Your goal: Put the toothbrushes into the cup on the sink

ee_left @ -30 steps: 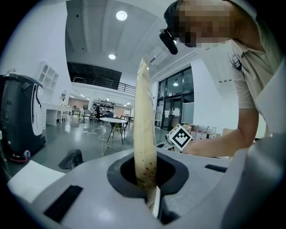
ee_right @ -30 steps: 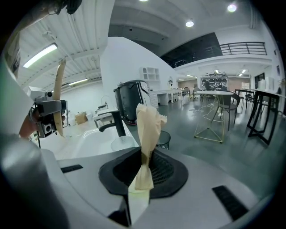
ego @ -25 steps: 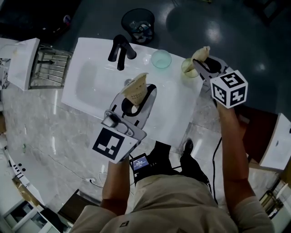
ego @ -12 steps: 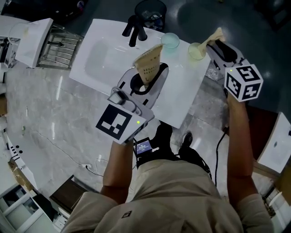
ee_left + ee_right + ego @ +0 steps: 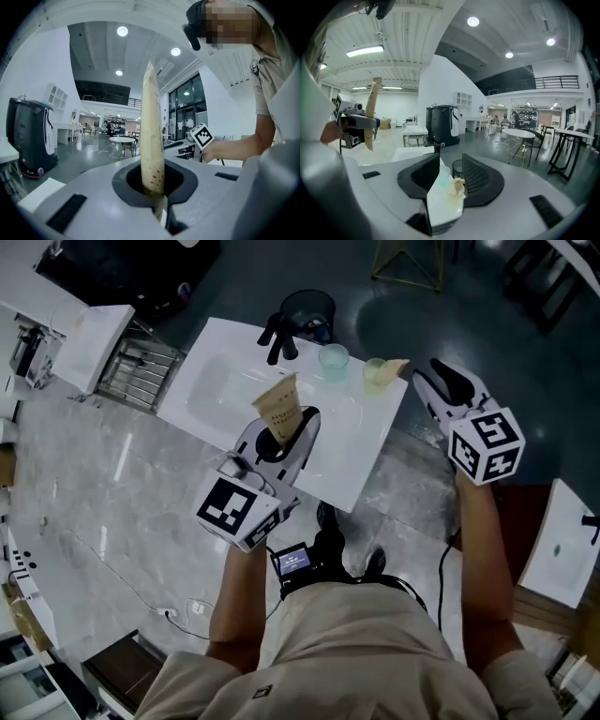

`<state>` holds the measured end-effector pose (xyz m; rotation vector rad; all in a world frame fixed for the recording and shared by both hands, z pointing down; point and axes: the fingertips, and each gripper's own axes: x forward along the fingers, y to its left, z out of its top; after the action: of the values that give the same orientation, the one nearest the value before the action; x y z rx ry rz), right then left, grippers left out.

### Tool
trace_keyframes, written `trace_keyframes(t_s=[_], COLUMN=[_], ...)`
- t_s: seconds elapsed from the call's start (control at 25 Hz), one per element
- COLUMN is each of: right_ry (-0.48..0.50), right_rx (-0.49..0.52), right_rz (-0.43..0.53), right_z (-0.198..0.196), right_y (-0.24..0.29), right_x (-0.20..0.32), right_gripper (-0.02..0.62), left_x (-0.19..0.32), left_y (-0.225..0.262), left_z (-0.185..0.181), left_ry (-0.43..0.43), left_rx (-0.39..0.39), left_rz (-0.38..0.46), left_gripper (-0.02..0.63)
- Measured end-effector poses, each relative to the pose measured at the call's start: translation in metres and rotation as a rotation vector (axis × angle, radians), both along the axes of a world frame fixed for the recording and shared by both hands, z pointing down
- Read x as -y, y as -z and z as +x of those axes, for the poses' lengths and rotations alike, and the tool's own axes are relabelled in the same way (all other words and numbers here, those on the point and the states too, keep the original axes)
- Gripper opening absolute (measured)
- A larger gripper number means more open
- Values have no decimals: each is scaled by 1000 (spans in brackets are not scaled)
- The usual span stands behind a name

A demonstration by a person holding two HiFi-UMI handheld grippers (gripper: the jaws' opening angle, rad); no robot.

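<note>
A white sink (image 5: 225, 381) carries a pale blue cup (image 5: 333, 361) and a yellow-green cup (image 5: 376, 374). One tan paper-wrapped toothbrush (image 5: 395, 366) leans in the yellow-green cup (image 5: 451, 193). My left gripper (image 5: 283, 435) hangs above the sink's front part, shut on a second tan wrapped toothbrush (image 5: 279, 409) that stands upright between the jaws (image 5: 152, 140). My right gripper (image 5: 432, 379) is off the sink's right edge, apart from the cups. Its jaws have just been opening and nothing is between them (image 5: 446, 176).
A black faucet (image 5: 277, 336) stands at the sink's back, with a black wire bin (image 5: 307, 310) behind it. A metal rack (image 5: 141, 371) and a white unit (image 5: 89, 334) lie to the left. Another white basin (image 5: 561, 540) sits at the right.
The right gripper let go of its wrapped toothbrush, which now rests in the yellow-green cup, and drew back up and to the right. The left gripper rose with its toothbrush.
</note>
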<state>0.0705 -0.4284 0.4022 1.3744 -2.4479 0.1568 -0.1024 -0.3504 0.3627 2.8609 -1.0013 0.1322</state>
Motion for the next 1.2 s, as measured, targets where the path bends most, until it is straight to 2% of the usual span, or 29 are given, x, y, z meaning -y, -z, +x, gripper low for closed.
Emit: trace_keyframes(t_s=[0.24,0.6,0.88,1.2], right_ry=[-7,-13,-27,-6], right_rx=[8,21,18,26], right_rz=[46,114,93,74], right_z=[16,41,61,49], right_y=[37,80,73,63], right_x=[-34,-99,-130,-127], right_gripper=[146,146,145,144], left_x=[-25,-51,-48,-25], left_y=[21,57,54,46], left_z=[0,15,32,39], left_ry=[44,46,40,19], left_rx=[3,-10,-10,-94], left_rz=[29,84,88,71], left_gripper=[6,5,6,6])
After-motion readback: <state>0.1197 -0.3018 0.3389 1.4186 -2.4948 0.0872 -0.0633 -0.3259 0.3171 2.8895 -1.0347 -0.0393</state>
